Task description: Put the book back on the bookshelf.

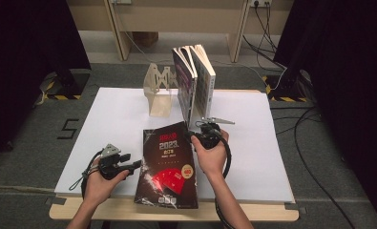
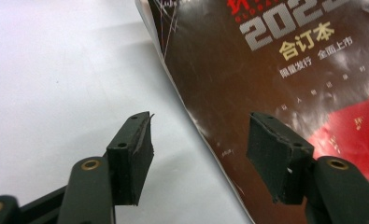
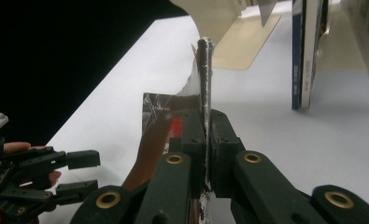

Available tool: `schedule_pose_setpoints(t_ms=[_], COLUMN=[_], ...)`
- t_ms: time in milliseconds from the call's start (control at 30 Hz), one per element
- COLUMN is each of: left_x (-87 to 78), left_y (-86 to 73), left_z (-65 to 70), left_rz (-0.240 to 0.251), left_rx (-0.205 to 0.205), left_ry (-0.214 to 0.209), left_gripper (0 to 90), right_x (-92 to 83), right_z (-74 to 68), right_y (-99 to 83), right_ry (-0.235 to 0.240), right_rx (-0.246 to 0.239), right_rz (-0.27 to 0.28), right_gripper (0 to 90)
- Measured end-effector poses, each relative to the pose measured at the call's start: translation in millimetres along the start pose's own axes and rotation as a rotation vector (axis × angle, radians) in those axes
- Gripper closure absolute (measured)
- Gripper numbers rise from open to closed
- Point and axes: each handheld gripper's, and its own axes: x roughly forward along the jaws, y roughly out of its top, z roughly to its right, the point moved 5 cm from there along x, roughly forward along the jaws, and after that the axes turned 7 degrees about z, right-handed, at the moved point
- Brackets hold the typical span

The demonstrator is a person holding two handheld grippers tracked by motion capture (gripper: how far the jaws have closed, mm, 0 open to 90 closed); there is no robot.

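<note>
Bright white table (image 1: 114, 119) lit from above, dark surroundings; glare on glossy book cover (image 2: 275, 84); soft, slightly blurred close-ups

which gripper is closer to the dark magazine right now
Right. The right gripper is clamped on the dark magazine at its right edge; the left gripper stands open at its left edge, not gripping.

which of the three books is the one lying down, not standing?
The dark-covered book with red at its lower right, lying at the table's near edge. Right gripper is shut on its edge. The other two books stand upright beside the bookend.

Book (image 1: 168, 164) before upright books (image 1: 194, 83)
</note>
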Motion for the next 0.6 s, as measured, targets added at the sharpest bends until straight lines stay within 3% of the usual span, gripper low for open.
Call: schedule_pose_setpoints(t_ms=[600], left_x=[-1.7], left_y=[9.8], left_z=[3.9], left_rz=[0.034], left_rx=[-0.001], left_ry=[-0.007], left_gripper=[40.0], right_x=[-2.4], right_z=[-10.5], right_y=[23.7], right_ry=[-0.032], right_rx=[-0.045], right_rz=[0.087], right_gripper=[87.3])
